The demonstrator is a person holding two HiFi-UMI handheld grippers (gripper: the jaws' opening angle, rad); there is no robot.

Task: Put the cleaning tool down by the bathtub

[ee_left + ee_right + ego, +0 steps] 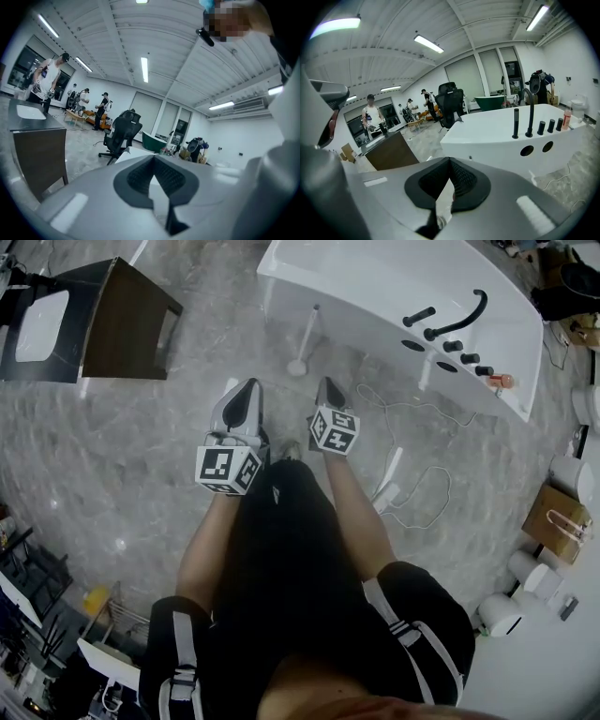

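While the left claw and right claw were closed and empty, the slim white cleaning tool stood on its round base on the grey marbled floor, handle pointing up, just beside the glossy white bathtub.

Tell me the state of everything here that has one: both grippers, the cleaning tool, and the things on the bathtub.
left gripper: jaws shut, holding nothing.
right gripper: jaws shut, holding nothing.
cleaning tool: upright on its round base on the floor, beside the bathtub, free of both grippers.
faucet: no water showing.
bottle: upright on the tub rim.
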